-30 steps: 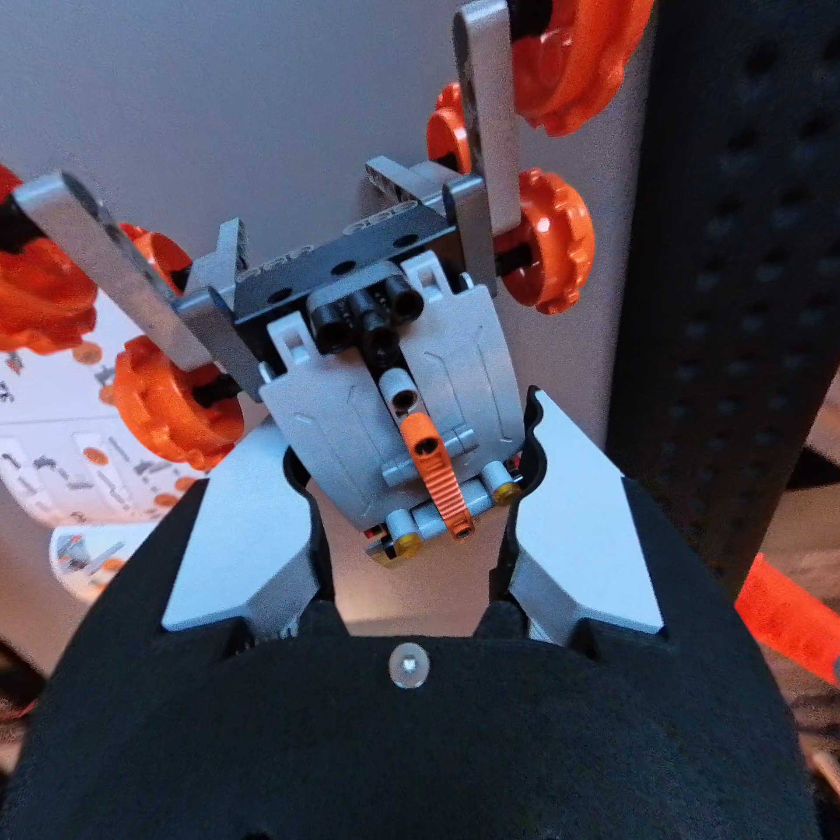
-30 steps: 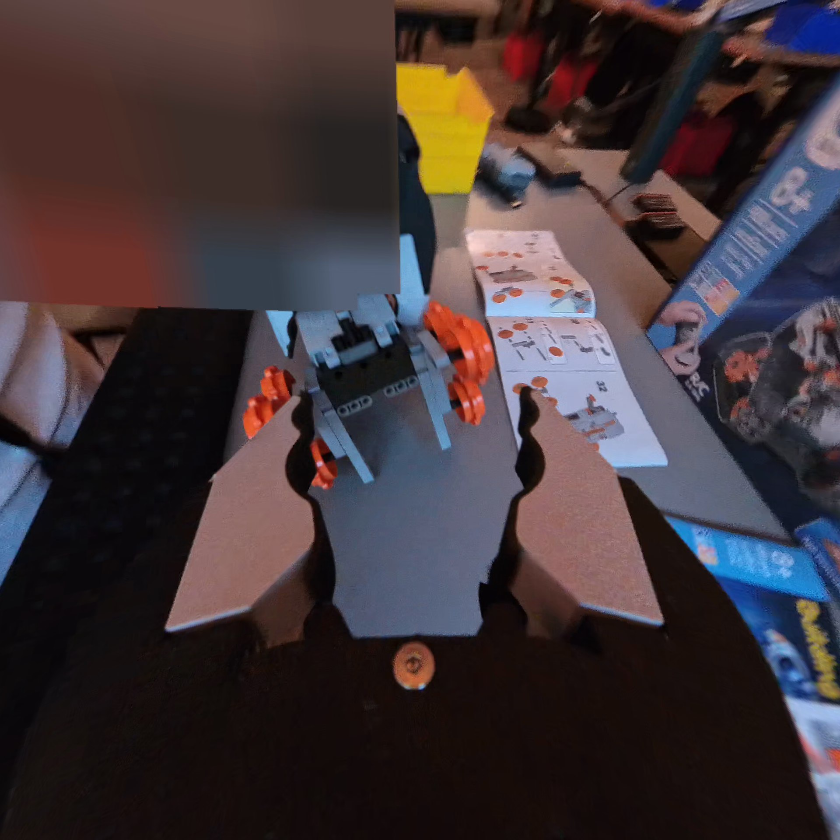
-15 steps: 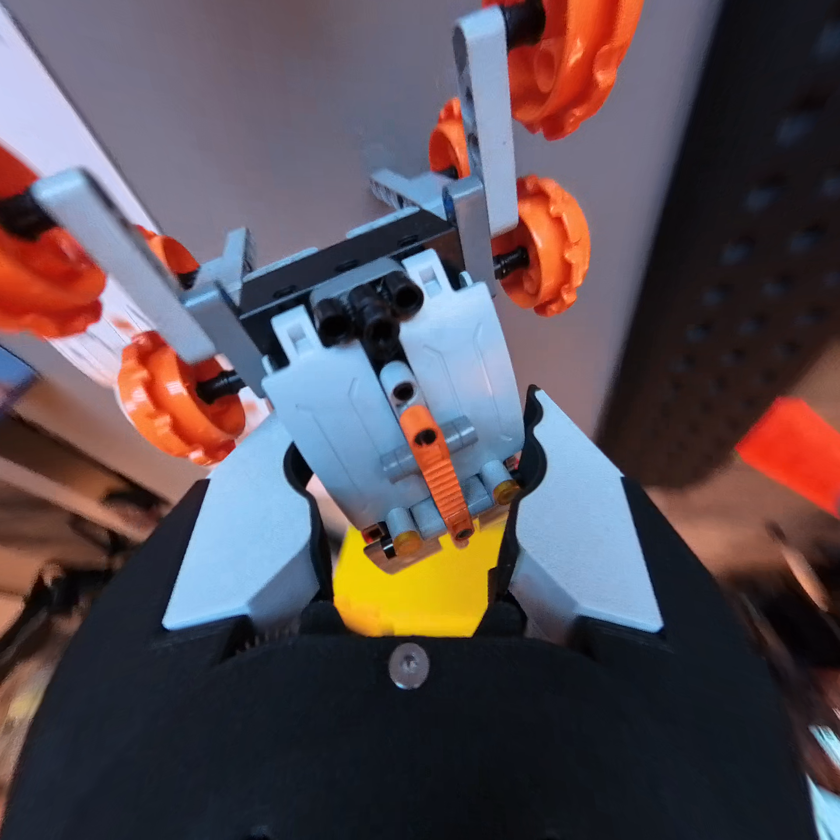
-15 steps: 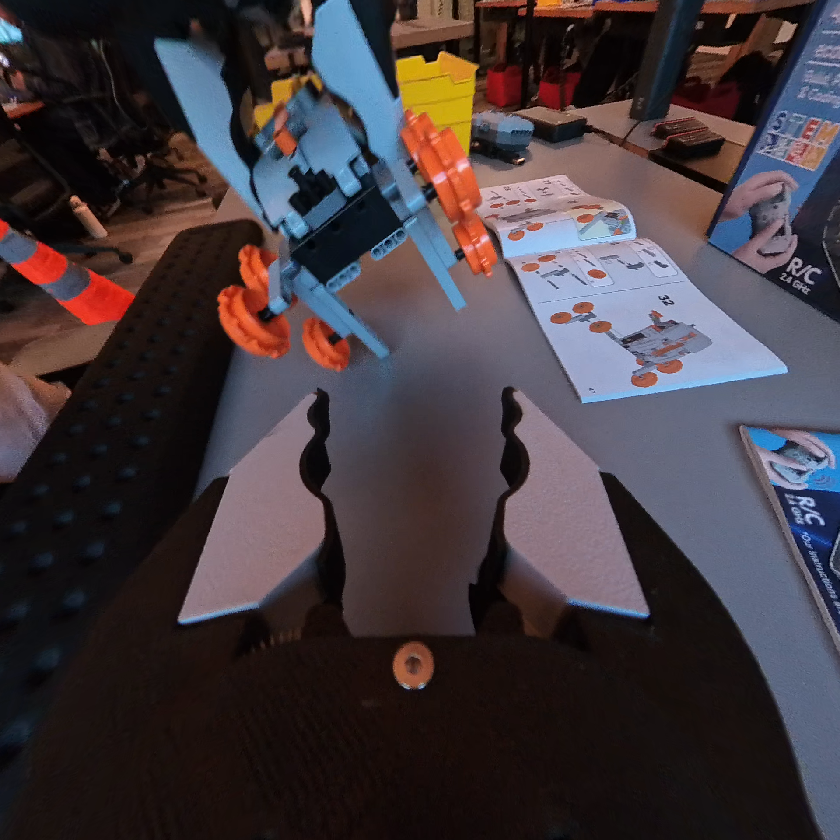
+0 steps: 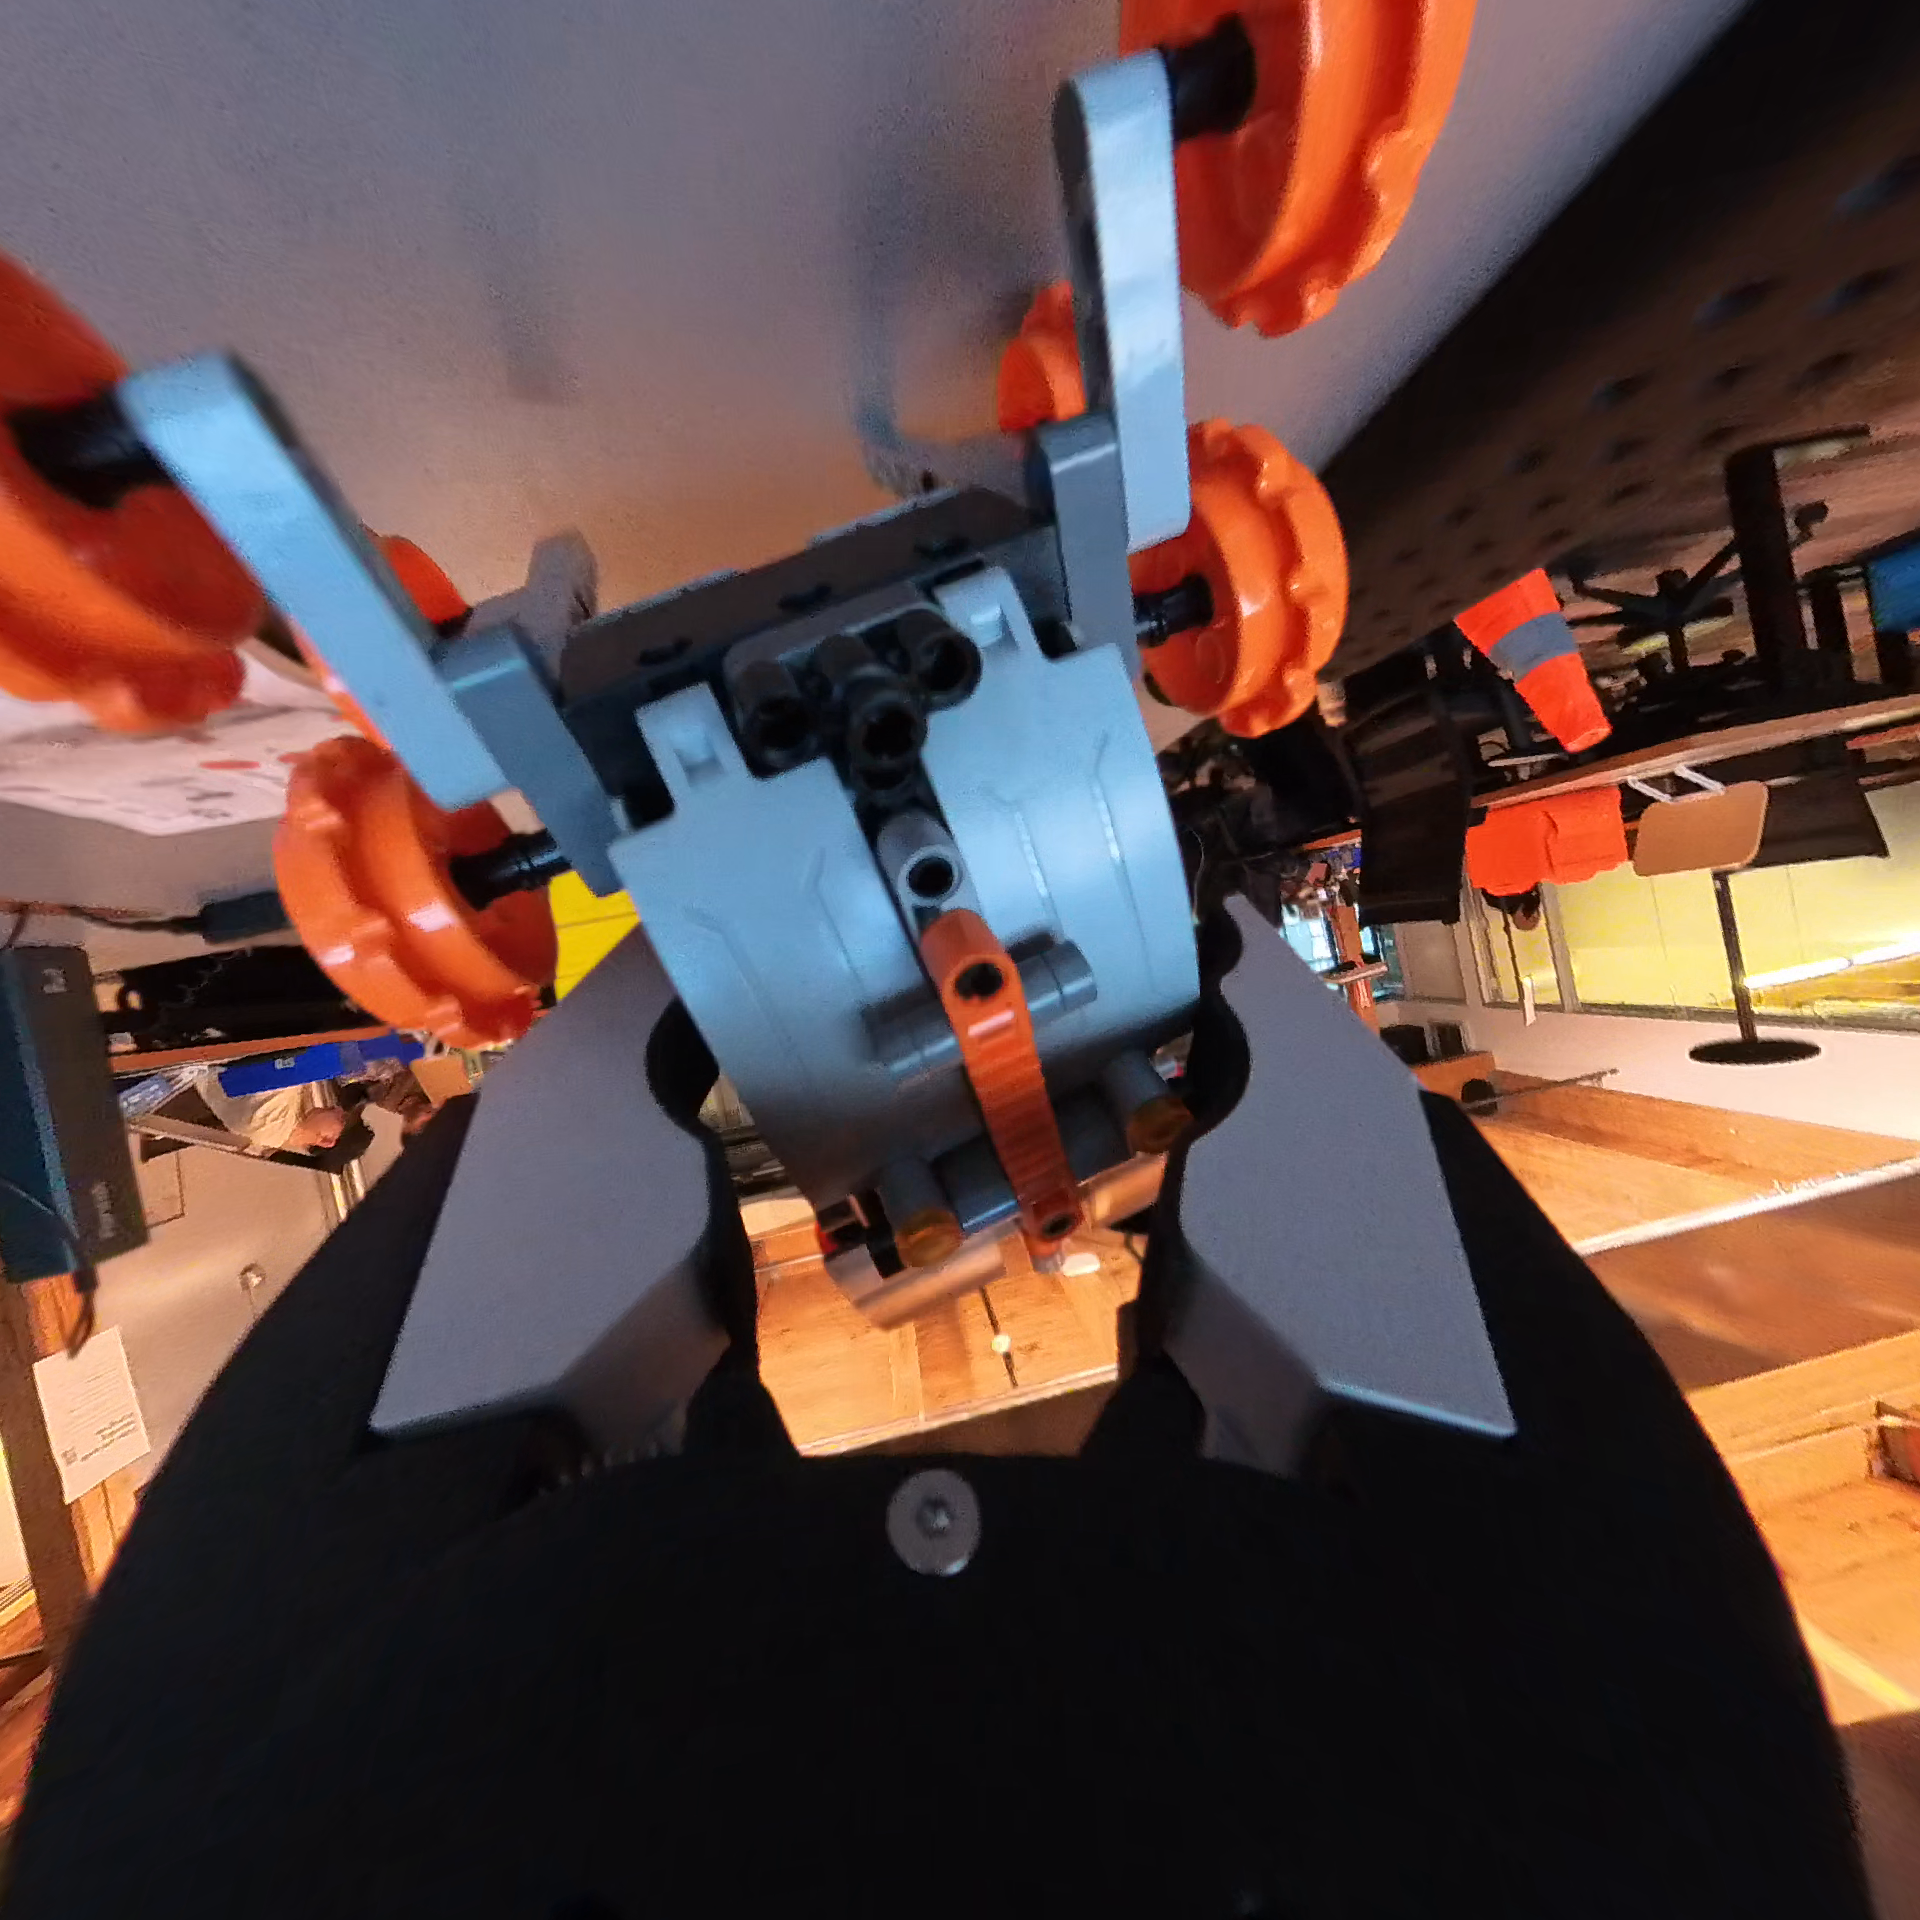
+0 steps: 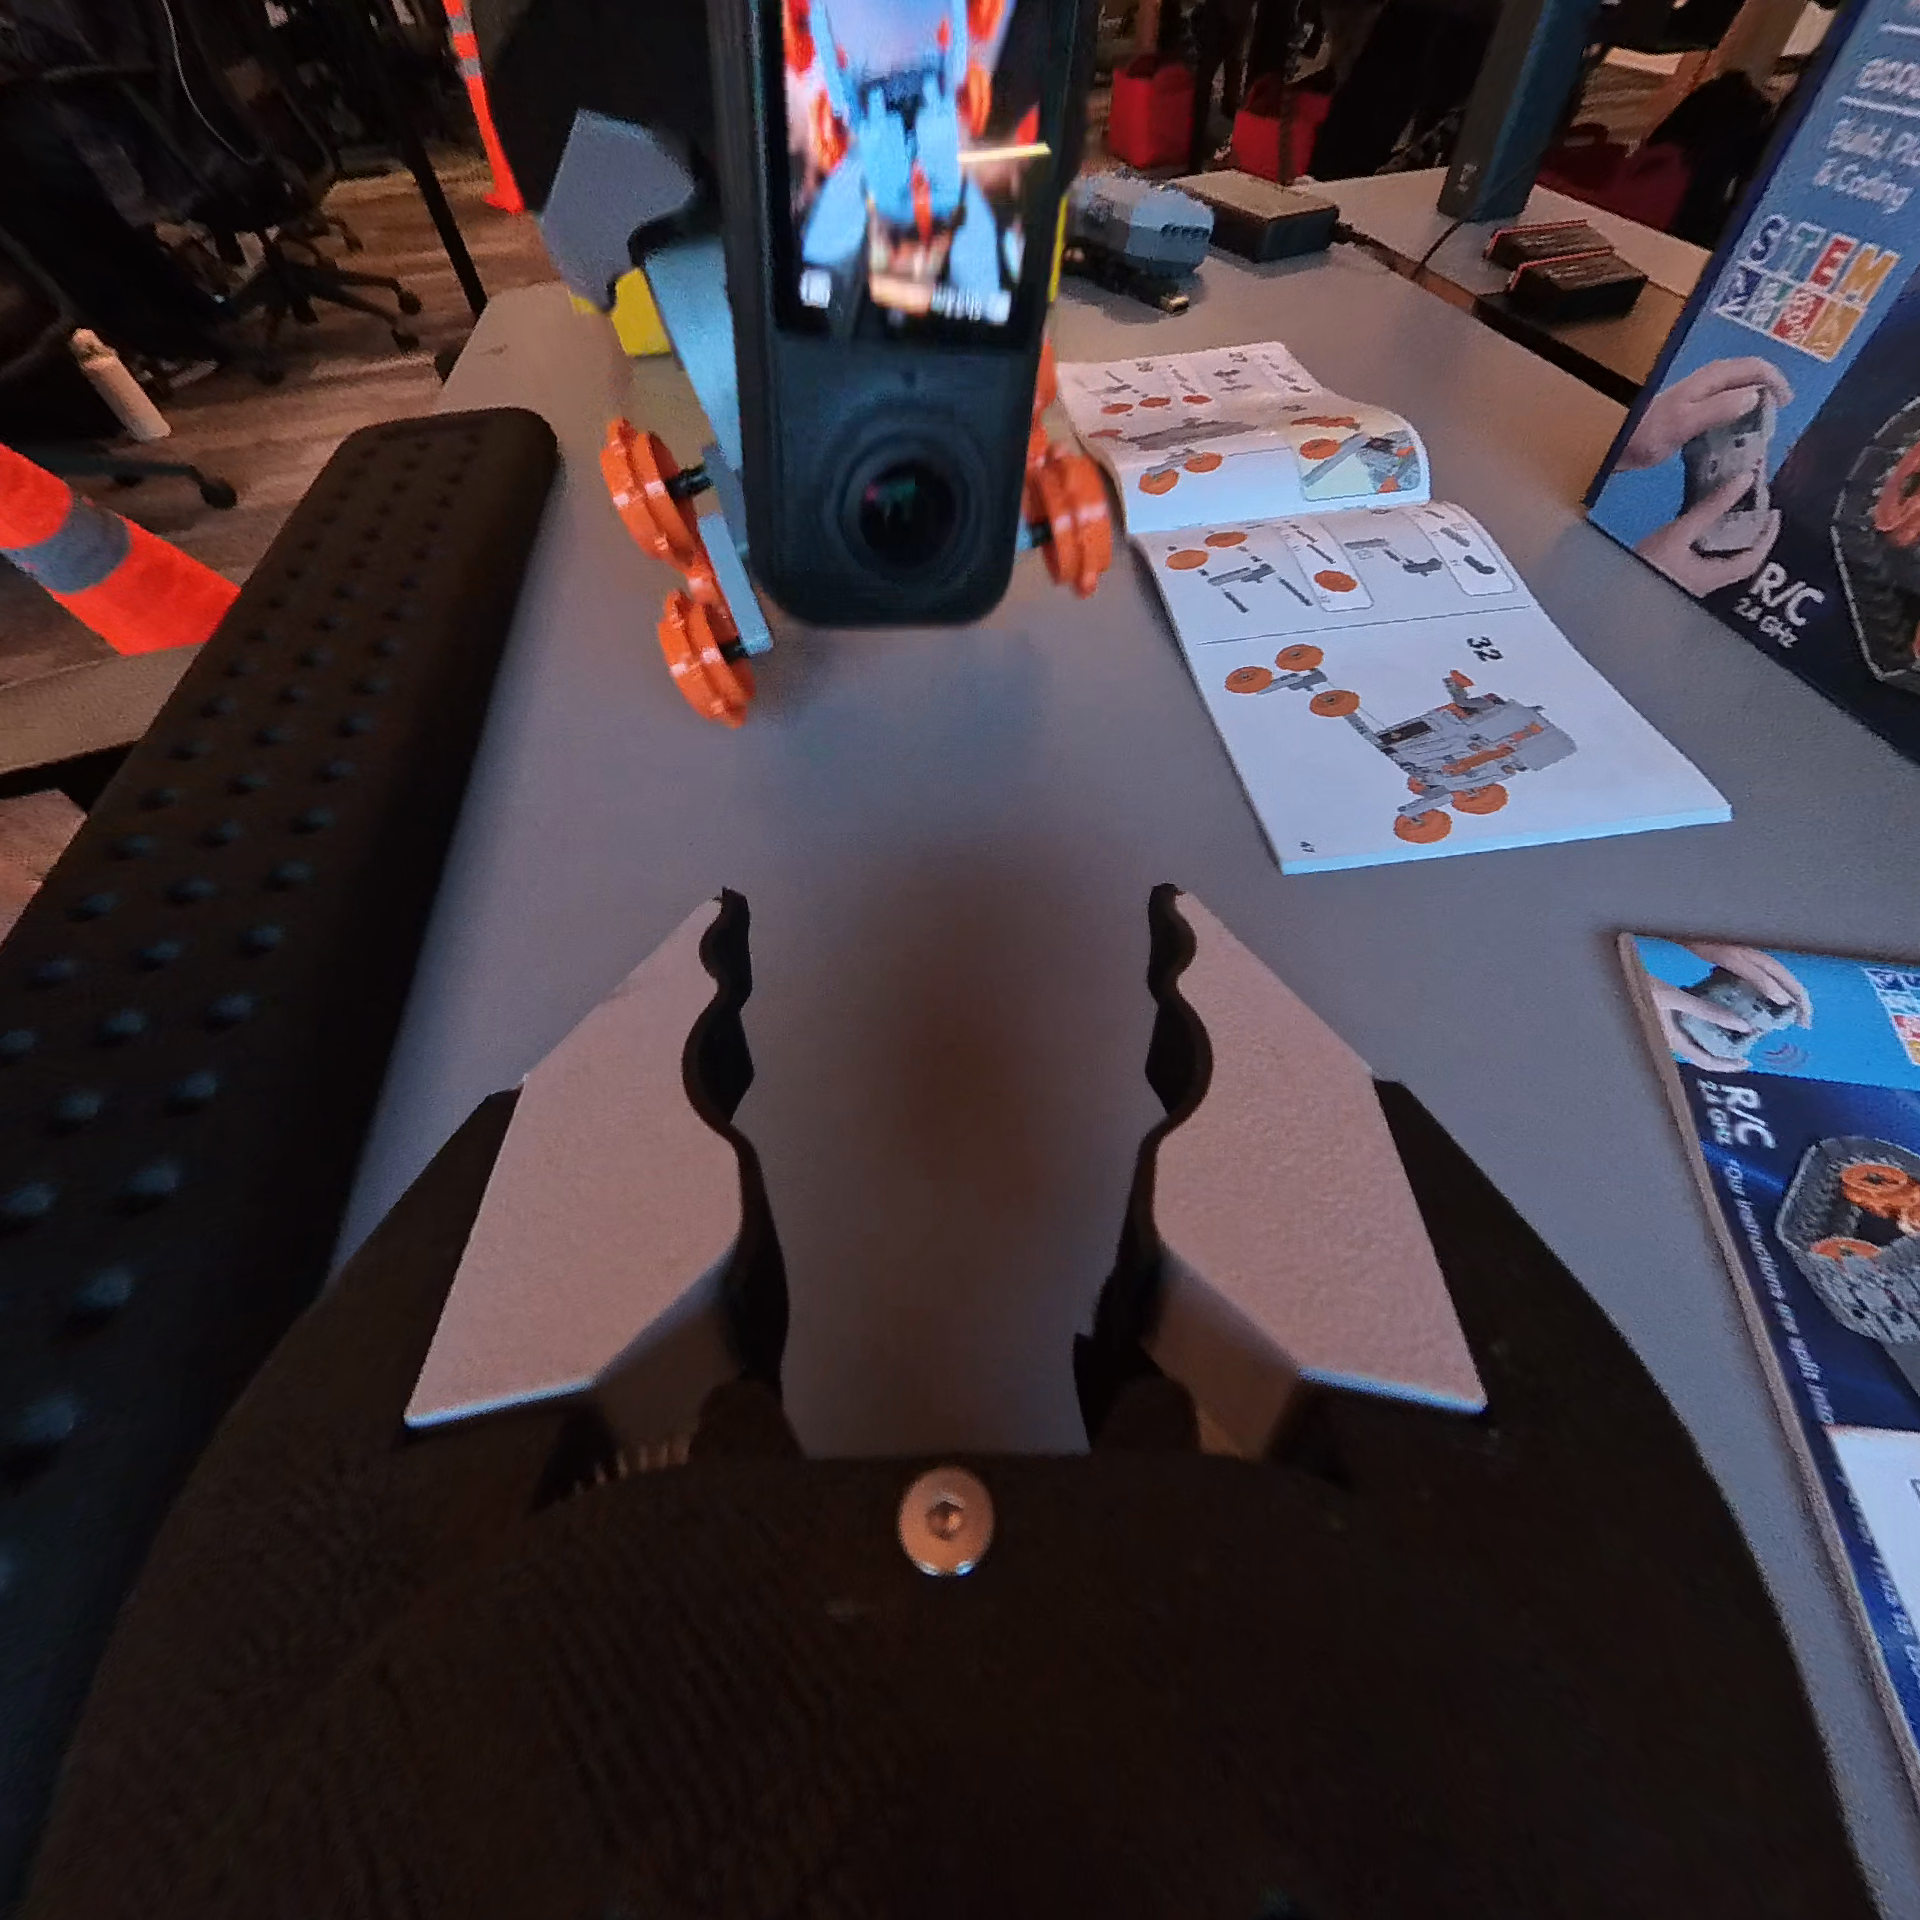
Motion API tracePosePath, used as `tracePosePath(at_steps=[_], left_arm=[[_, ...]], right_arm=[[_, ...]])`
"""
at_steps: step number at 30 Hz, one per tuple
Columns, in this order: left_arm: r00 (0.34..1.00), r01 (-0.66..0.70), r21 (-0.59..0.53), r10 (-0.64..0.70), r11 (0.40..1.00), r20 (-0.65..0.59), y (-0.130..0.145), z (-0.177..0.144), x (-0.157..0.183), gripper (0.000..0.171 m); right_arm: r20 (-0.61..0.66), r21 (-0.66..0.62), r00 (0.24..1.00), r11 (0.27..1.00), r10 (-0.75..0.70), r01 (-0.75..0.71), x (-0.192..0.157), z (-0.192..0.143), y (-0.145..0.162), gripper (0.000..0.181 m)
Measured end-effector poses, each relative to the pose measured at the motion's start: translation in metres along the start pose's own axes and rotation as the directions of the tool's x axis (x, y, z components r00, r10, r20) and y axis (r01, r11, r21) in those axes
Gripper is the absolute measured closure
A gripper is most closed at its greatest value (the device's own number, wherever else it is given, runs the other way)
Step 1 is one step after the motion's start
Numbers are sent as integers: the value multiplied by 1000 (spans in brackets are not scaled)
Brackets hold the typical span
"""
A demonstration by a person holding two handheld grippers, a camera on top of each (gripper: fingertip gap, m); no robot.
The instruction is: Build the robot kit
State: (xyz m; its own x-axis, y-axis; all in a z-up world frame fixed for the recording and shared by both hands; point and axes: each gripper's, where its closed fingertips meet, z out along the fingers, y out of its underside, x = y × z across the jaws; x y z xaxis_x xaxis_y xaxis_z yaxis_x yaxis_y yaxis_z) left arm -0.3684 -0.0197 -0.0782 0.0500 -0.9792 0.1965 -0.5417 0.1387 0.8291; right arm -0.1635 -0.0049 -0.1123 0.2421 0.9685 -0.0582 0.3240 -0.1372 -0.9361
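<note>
Left gripper [image 5: 940, 1081]: it squeezed the grey body of the toy rover [image 5: 904, 894] between its fingers and held it up in the air.
Rover's long way: it pointed straight out from the fingers, with the orange wheels [image 5: 1236, 577] at the far end.
Right gripper [image 6: 948, 1013]: its fingers were spread wide with nothing in them, low over the grey table [image 6: 935, 790]; the rover hung well ahead of it.
Table: an open booklet [image 6: 1382, 665] and a blue box [image 6: 1787, 416] lay to the right.
Room: dim, with chairs far back.

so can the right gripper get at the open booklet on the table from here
Probably yes. The right gripper is open and empty over bare table, and the booklet lies flat ahead to its right with nothing between. The toy hangs off to the other side.
</note>
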Motion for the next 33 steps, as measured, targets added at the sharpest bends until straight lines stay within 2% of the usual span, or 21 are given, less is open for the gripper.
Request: tracePosePath(at_steps=[5, 7, 10, 14, 16, 18, 20, 21, 24, 28, 33], left_arm=[[998, -64, -97, 62, 993, -30, -10, -4, 6, 77], [996, -82, -101, 78, 991, -51, -14, -7, 8, 76], [998, -41, -29, 40, 999, -47, -25, -15, 7, 74], [997, 23, 108, -14, 994, -80, -31, -33, 14, 50], [997, 57, 208, -43, 977, -71, -27, -48, 16, 58], [994, 100, 347, -78, 932, -77, -26, -57, 17, 64], [995, 101, 436, -86, 894, -55, -27, -52, 13, 73], [995, 95, 468, -84, 879, -45, -31, -46, 12, 72], [997, 77, 459, -83, 885, -8, -38, -24, 7, 68], [999, 40, 414, -47, 909, 7, -38, -22, -1, 76], [983, 90, 245, -47, 965, -177, -30, -26, -1, 80]], right_arm=[[-2, 47, 999, 998, 51, -51, 11, -6, -5, 105], [-1, 66, 997, 995, 75, -75, 15, -9, -6, 105], [-8, 109, 993, 987, 120, -118, 23, -17, -10, 105], [0, 143, 985, 975, 172, -170, 29, -22, -12, 104], [0, 140, 985, 975, 175, -173, 29, -23, -11, 102], [-5, 128, 986, 978, 165, -163, 27, -21, -10, 102], [11, 110, 988, 982, 153, -153, 21, -16, -10, 102], [15, 91, 989, 985, 145, -146, 19, -13, -8, 102], [3, 68, 995, 993, 100, -100, 14, -10, -6, 102], [-7, 82, 995, 992, 101, -100, 14, -12, -7, 102], [12, 106, 991, 985, 136, -136, 15, -16, -9, 101]])
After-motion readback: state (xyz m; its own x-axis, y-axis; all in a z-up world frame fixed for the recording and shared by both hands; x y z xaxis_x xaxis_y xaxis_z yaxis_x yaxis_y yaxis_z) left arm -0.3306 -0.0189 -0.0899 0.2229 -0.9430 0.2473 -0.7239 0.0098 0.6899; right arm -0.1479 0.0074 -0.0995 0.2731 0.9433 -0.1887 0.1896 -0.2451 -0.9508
